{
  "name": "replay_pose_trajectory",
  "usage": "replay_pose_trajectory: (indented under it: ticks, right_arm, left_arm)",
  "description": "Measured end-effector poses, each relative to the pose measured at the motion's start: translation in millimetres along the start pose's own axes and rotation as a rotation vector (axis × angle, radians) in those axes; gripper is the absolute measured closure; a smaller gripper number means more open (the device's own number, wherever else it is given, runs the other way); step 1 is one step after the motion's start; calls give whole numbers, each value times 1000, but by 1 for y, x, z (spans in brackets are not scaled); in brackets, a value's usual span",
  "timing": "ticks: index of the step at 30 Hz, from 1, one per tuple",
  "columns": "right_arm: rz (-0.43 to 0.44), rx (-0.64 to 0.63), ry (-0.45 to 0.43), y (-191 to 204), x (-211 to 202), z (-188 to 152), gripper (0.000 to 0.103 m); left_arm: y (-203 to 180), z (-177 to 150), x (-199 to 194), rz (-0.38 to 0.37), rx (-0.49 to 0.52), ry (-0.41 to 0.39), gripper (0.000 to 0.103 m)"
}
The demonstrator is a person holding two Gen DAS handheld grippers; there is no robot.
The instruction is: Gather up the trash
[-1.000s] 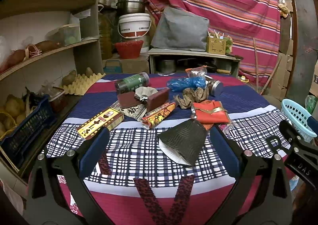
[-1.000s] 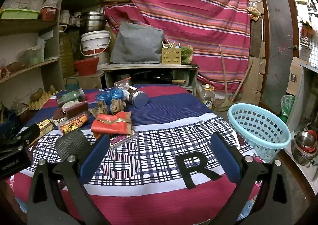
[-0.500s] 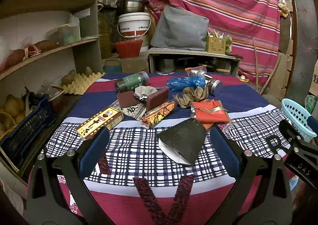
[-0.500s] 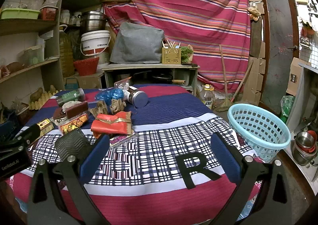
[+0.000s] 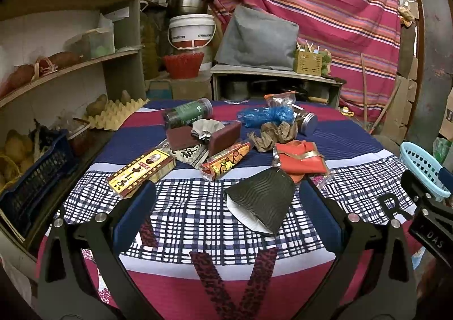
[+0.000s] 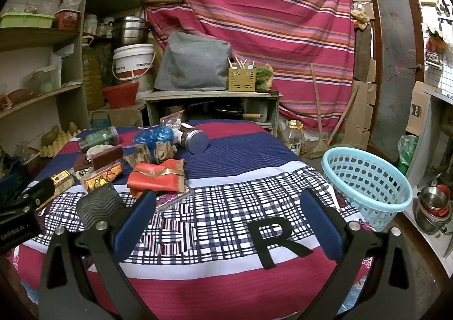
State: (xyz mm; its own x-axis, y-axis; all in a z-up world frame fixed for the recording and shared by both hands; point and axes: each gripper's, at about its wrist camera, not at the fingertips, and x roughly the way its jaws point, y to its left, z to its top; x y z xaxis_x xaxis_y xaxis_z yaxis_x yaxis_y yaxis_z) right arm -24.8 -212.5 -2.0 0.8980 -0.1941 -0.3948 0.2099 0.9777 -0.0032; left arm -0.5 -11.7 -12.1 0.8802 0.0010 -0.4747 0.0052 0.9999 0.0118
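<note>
Nothing collected yet: my left gripper (image 5: 226, 206) and right gripper (image 6: 226, 212) gape wide, empty; pale-blue plastic basket (image 6: 368, 181) at three o'clock looks bare; the wrapper pile (image 5: 235, 147) waits at twelve.

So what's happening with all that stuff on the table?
Someone is about to tidy up trash. The left tongs and right tongs are both open and holding nothing, hovering over the near edge of the table. Wrappers, boxes and jars lie in a pile; the nearest is a black wavy pouch, right in front of the left tongs. The light blue basket at the table's right edge looks empty, so nothing seems collected yet.
</note>
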Motion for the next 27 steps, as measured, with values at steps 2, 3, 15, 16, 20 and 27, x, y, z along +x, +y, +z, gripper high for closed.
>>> replay_pose_trajectory:
  ticks: [2, 3, 15, 16, 20, 27]
  right_arm:
    - [0, 2, 0, 0, 0, 0, 4]
    - [-3, 3, 1, 1, 1, 1, 4]
    - [-46, 15, 2, -4, 1, 6, 4]
    - [-43, 14, 9, -4, 3, 7, 4]
    - [-35, 3, 17, -3, 8, 11, 4]
    - [-56, -29, -17, -4, 11, 19, 4]
  left_arm:
    - [1, 0, 2, 6, 1, -5, 5]
    - [0, -1, 2, 7, 0, -5, 5]
    - [5, 2, 9, 0, -9, 32, 5]
    - [4, 3, 10, -2, -8, 37, 5]
    - [-1, 9, 18, -17, 4, 50, 5]
    - [-12, 13, 38, -4, 11, 101, 5]
